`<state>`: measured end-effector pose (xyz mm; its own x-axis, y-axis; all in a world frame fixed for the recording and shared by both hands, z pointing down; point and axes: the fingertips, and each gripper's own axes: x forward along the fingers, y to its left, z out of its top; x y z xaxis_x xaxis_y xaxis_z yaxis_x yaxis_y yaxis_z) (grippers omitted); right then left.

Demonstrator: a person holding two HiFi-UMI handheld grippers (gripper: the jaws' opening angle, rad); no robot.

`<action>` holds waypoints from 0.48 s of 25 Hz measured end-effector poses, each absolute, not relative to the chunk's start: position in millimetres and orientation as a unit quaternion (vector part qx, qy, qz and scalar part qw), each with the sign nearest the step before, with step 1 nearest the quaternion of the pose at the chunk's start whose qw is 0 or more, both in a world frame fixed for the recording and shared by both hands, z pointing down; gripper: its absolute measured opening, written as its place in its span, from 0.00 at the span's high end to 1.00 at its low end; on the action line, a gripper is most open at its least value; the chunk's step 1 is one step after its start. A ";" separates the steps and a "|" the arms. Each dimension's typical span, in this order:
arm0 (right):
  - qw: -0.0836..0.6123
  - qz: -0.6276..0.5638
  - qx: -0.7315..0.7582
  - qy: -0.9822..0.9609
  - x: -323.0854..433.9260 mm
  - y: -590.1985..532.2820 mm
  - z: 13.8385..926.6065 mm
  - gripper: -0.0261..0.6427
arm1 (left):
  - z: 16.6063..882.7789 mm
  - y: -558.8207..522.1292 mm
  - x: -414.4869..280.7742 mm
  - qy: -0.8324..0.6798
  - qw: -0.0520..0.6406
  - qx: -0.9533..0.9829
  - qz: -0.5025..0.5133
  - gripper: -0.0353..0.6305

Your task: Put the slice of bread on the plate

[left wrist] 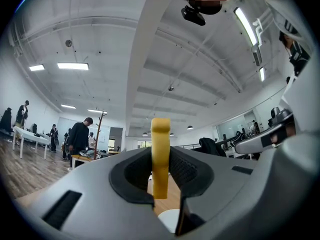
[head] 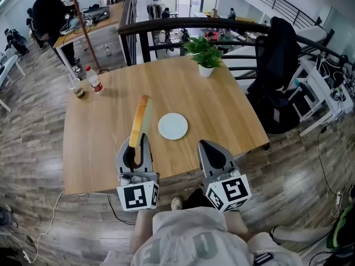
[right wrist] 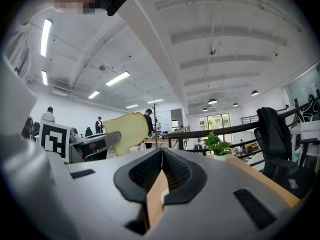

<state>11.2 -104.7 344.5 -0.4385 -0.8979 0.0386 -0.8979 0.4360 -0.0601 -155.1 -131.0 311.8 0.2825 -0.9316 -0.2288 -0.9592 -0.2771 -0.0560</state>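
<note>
My left gripper (head: 137, 142) is shut on a slice of bread (head: 139, 122), held on edge above the wooden table (head: 222, 107). In the left gripper view the bread slice (left wrist: 160, 156) stands upright between the jaws as a thin yellow strip. A round white plate (head: 173, 126) lies on the table just right of the bread, and its rim (left wrist: 167, 220) shows below the jaws. My right gripper (head: 209, 147) is shut with nothing in it, near the table's front edge. In the right gripper view, the right gripper (right wrist: 161, 160) has its tips together, with the bread slice (right wrist: 127, 130) at the left.
A potted plant (head: 205, 53) stands at the table's far edge. A bottle with a red cap (head: 94, 80) and a small jar (head: 80, 92) are at the far left corner. A black railing (head: 166, 29) runs behind the table, a dark office chair (head: 277, 82) stands to the right.
</note>
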 end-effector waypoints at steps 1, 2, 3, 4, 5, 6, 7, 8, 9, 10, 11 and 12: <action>0.002 0.035 0.528 -0.849 11.9 -109.0 344.2 0.93 | 314.4 -134.7 -154.4 0.596 0.087 -0.795 0.072 0.81; 0.001 0.036 0.525 -0.850 12.4 -113.7 344.5 0.93 | 316.4 -138.1 -153.9 0.598 0.084 -0.794 0.070 0.81; 0.001 0.036 0.522 -0.852 12.5 -119.4 345.4 0.93 | 317.9 -141.8 -153.6 0.600 0.083 -0.793 0.067 0.81; 0.000 0.036 0.518 -0.855 12.5 -125.9 346.5 0.93 | 319.0 -145.9 -153.1 0.603 0.083 -0.791 0.064 0.81; 0.000 0.037 0.513 -0.857 12.8 -132.8 347.4 0.93 | 319.9 -150.5 -152.0 0.606 0.084 -0.789 0.061 0.81; 0.000 0.036 0.509 -0.860 13.4 -139.5 347.3 0.93 | 320.6 -155.4 -150.2 0.608 0.084 -0.787 0.057 0.81; 0.000 0.035 0.505 -0.863 14.5 -146.0 346.1 0.93 | 320.8 -160.7 -147.7 0.610 0.084 -0.786 0.054 0.81; -0.001 0.032 0.501 -0.865 16.3 -152.5 343.9 0.93 | 320.4 -166.4 -144.9 0.612 0.083 -0.785 0.052 0.81; -0.002 0.029 0.498 -0.867 18.6 -159.5 341.4 0.93 | 319.0 -172.2 -141.7 0.613 0.084 -0.784 0.050 0.81; -0.003 0.027 0.494 -0.869 21.0 -166.8 339.2 0.93 | 316.9 -178.0 -138.6 0.615 0.085 -0.782 0.049 0.81; -0.005 0.025 0.490 -0.872 23.1 -174.4 337.4 0.93 | 314.3 -184.1 -136.0 0.617 0.086 -0.781 0.048 0.81; -0.007 0.025 0.485 -0.874 25.1 -182.1 336.1 0.93 | 311.8 -190.6 -133.6 0.619 0.088 -0.779 0.048 0.81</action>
<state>25.1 -182.1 336.1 -0.5291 -0.8485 0.0117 -0.8478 0.5279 -0.0505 -133.6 -190.6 311.8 0.2287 -0.9558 -0.1847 -0.9729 -0.2178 -0.0779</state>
